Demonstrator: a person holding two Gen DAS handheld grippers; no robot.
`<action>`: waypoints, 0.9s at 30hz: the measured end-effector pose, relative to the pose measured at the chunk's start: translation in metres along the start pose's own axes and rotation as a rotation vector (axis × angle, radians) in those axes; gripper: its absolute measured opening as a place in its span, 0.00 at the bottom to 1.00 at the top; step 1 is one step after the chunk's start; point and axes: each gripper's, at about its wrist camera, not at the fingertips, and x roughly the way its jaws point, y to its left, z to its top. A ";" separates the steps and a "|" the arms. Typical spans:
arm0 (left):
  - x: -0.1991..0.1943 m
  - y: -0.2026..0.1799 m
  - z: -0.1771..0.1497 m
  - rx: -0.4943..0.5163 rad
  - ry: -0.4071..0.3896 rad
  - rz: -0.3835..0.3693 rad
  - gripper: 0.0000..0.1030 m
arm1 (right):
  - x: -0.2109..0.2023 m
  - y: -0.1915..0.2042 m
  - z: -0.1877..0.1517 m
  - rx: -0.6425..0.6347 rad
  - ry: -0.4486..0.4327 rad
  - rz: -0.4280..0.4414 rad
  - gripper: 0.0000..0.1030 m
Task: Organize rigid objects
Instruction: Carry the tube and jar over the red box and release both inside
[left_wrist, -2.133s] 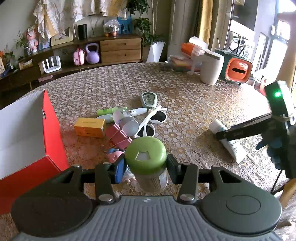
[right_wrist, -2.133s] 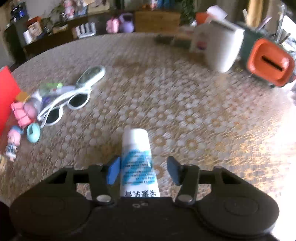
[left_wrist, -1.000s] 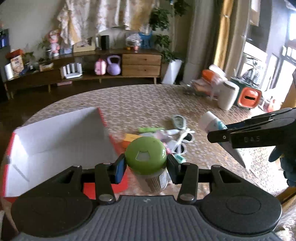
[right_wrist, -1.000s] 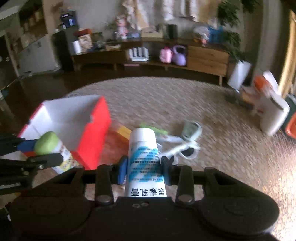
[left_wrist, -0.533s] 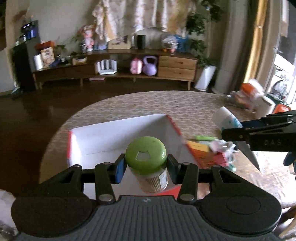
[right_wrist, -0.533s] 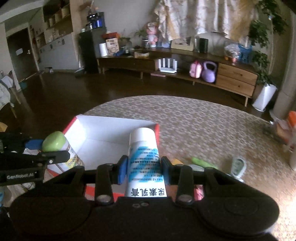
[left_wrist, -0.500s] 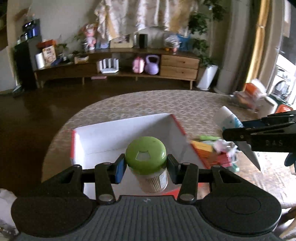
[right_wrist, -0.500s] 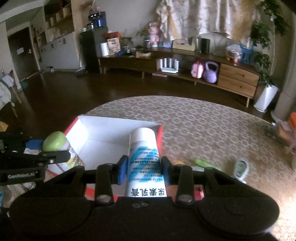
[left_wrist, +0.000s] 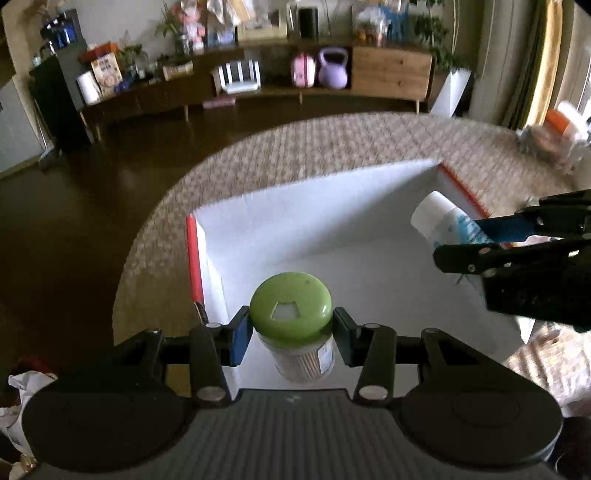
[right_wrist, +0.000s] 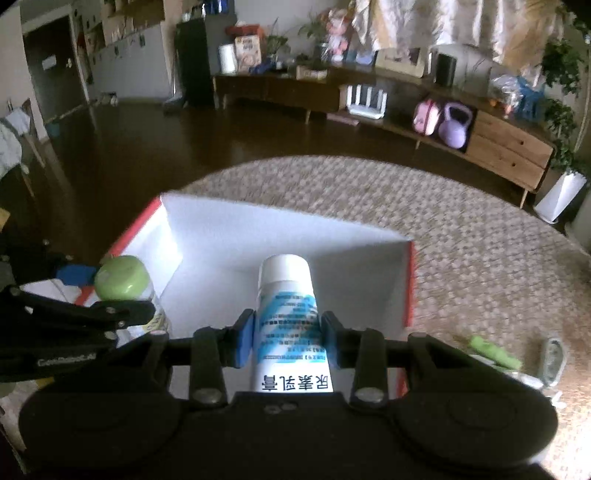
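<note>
My left gripper (left_wrist: 290, 332) is shut on a clear toothpick jar with a green lid (left_wrist: 290, 312) and holds it over the near left part of the open box (left_wrist: 332, 206), which is red outside and white inside. My right gripper (right_wrist: 286, 334) is shut on a white tube with blue print (right_wrist: 286, 295) and holds it over the box's near right side. In the left wrist view the tube (left_wrist: 441, 221) and the right gripper (left_wrist: 517, 243) hang over the box's right wall. In the right wrist view the jar (right_wrist: 120, 278) is at the box's left edge.
The box (right_wrist: 258, 229) sits on a round table with a patterned cloth (right_wrist: 480, 240). A green pen (right_wrist: 493, 352) and a small grey device (right_wrist: 552, 356) lie on the table right of the box. A long sideboard (left_wrist: 332, 85) stands across the dark floor.
Both grippers have moved left and forward with their objects, and now hang over the inside of the box. The pile of small items has slipped out of the left wrist view.
</note>
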 end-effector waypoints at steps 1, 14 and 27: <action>0.006 0.001 -0.001 0.003 0.014 0.002 0.45 | 0.007 0.003 -0.002 -0.007 0.011 0.000 0.37; 0.053 -0.004 0.002 0.083 0.112 0.015 0.45 | 0.039 0.013 -0.017 -0.021 0.085 0.010 0.20; 0.071 -0.015 0.021 0.067 0.135 0.027 0.48 | 0.008 0.004 -0.025 0.032 0.062 0.073 0.39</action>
